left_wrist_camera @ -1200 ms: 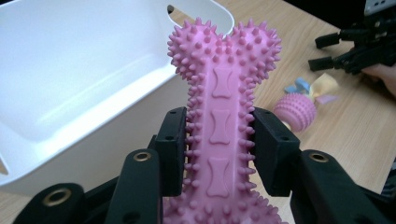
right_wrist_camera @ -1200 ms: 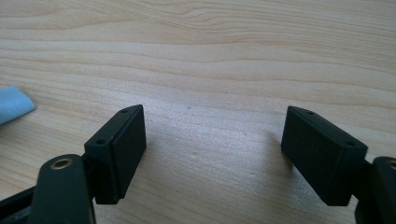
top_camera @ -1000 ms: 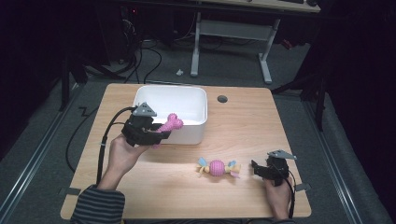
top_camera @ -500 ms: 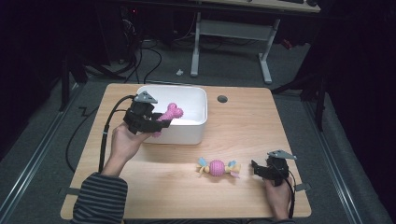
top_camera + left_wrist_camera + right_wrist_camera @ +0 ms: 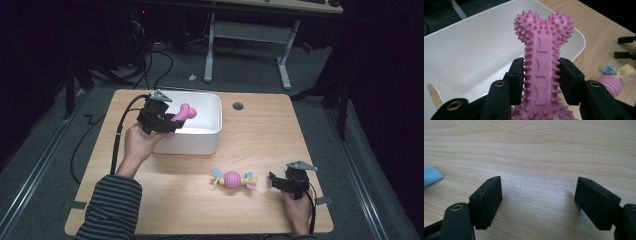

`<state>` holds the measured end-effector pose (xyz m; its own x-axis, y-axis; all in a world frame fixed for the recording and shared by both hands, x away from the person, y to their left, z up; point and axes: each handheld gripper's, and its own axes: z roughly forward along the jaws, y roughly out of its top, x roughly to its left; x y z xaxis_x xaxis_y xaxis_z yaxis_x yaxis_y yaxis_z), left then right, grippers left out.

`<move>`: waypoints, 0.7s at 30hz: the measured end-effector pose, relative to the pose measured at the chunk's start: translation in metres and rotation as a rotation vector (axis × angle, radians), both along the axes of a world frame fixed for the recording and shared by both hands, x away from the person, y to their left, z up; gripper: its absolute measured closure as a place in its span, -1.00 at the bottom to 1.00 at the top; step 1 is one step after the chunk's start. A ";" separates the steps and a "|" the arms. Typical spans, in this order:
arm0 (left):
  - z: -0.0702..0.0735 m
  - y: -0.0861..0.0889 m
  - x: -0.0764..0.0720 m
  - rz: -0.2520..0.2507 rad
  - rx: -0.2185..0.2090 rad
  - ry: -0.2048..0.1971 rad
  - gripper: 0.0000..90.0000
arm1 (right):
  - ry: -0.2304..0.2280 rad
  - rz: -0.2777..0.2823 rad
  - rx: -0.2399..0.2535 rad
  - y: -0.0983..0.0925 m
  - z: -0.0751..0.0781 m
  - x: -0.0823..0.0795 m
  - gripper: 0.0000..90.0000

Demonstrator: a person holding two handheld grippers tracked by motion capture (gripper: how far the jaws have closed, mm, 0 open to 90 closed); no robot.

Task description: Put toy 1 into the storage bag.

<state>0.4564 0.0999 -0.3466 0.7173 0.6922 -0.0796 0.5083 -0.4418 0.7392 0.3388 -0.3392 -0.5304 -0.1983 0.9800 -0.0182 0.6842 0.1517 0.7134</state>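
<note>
Left tongs point(image 5: 540, 82) clamped bone point(image 5: 543, 53), frame centre, over bin point(image 5: 469, 57); spiky shaft might slip. Right tongs point(image 5: 537, 203) gaped empty.

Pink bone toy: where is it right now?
The pink bone toy is clamped in the left gripper, held above the near-left rim of the white bin, on the left of the high view.

Ahead of the left tongs point(image 5: 540, 82), past the pink bone point(image 5: 543, 50) they clamp, the white bin point(image 5: 469, 52) lies hollow and unobstructed. Bare bench point(image 5: 544, 152) stretches between and beyond the parted right tongs point(image 5: 536, 202); the knotted ball toy point(image 5: 232, 179) sits just beside them.
</note>
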 end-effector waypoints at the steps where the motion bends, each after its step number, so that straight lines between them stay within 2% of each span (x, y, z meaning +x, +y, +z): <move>1: 0.000 -0.001 0.002 0.004 0.001 0.002 0.30 | 0.000 0.001 0.000 0.000 0.000 0.000 -0.51; 9: -0.002 -0.007 0.021 0.023 0.000 0.011 0.31 | -0.001 0.003 -0.001 0.000 0.000 0.000 -0.51; 14: -0.009 -0.012 0.031 0.033 0.028 0.017 0.30 | -0.001 0.004 0.000 0.000 0.000 0.000 -0.51; 21: -0.018 -0.010 0.041 0.068 0.042 0.026 0.30 | 0.001 0.003 0.001 0.000 0.000 0.000 -0.51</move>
<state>0.4970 0.0901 -0.3645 0.6663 0.7426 -0.0677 0.5574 -0.4356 0.7068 0.3388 -0.3392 -0.5304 -0.2014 0.9794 -0.0169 0.6843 0.1531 0.7129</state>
